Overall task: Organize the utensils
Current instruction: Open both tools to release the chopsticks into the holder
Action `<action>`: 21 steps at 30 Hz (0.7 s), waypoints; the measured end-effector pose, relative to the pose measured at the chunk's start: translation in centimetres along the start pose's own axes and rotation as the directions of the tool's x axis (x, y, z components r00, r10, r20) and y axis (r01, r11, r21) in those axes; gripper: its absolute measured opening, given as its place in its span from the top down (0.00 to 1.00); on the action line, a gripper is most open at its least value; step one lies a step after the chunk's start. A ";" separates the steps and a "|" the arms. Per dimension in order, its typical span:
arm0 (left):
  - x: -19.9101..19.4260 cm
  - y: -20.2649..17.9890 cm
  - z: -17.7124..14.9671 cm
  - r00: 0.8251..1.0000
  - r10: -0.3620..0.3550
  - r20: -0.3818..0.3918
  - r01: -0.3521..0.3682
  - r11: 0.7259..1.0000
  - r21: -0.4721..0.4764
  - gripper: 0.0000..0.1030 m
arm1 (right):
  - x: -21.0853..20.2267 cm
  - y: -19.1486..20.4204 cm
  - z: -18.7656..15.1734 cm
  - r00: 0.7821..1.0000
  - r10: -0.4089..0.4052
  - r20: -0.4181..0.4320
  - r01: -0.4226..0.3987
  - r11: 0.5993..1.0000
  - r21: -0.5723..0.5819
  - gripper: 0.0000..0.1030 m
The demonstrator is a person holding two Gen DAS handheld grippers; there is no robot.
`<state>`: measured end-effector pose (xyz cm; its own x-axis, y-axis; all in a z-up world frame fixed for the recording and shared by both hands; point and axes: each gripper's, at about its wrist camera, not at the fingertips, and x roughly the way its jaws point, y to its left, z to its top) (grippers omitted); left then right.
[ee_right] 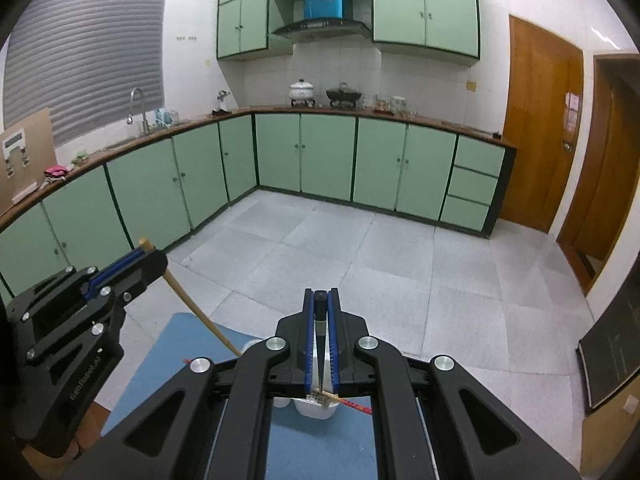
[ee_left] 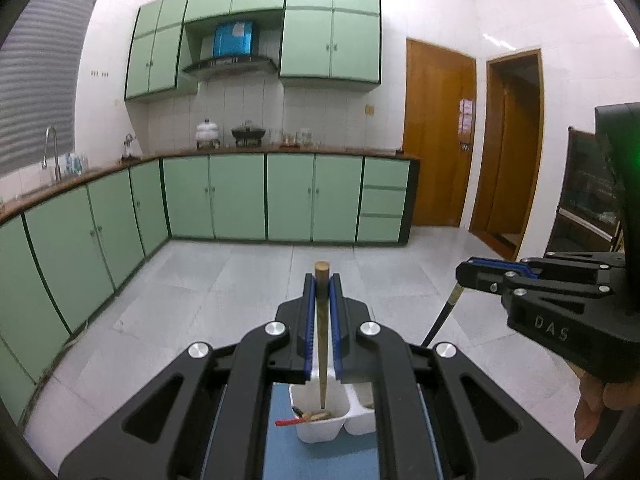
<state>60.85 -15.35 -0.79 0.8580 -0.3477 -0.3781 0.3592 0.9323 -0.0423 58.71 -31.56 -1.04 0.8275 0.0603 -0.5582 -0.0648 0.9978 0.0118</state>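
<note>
1. Blue surface (ee_left: 280, 452) nearest, carrying a white divided holder (ee_left: 320, 420) with utensils inside.
2. Left gripper (ee_left: 322, 280) pinches a wooden chopstick (ee_left: 322, 320), tip over the holder.
3. Right gripper (ee_right: 320, 296) pinches a black chopstick (ee_right: 320, 320).
4. Green cabinets (ee_left: 240, 196) beyond.

Black two-finger grippers with blue pads: two, the left gripper (ee_left: 322, 280) and the right gripper (ee_right: 320, 296).
Long sticks held: two, a light wooden chopstick (ee_left: 322, 340) and a dark black-topped chopstick (ee_right: 320, 320).
White plastic tubs (ee_left: 320, 420): two, side by side.
Blue mats (ee_right: 160, 368): one.
</note>
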 end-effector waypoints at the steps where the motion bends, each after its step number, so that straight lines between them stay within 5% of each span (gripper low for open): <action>1: 0.8 0.1 -0.7 1.000 -0.001 -0.015 0.001 1.000 -0.003 0.94 | 1.0 -0.2 -0.6 1.000 0.002 -0.014 -0.002 1.000 0.003 0.94; 10: 1.6 1.8 -3.3 0.997 0.001 -0.072 -0.003 1.000 -0.027 0.90 | 3.3 -1.8 -3.7 0.998 0.014 -0.063 -0.012 1.000 0.029 0.91; 16: -2.7 2.2 -2.5 0.999 0.002 -0.038 -0.003 1.000 -0.016 0.87 | -1.4 -1.7 -4.8 1.000 0.019 0.001 -0.019 1.000 0.023 0.89; 21: -8.1 2.4 -4.4 1.000 0.017 -0.002 -0.017 1.000 -0.014 0.70 | -6.5 -0.4 -9.1 0.997 0.033 0.068 -0.033 0.999 0.009 0.85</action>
<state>53.17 -9.82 -1.86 0.8632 -0.3317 -0.3807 0.3395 0.9394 -0.0488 48.28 -32.59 -4.95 0.8609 0.0946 -0.4998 -0.0872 0.9955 0.0382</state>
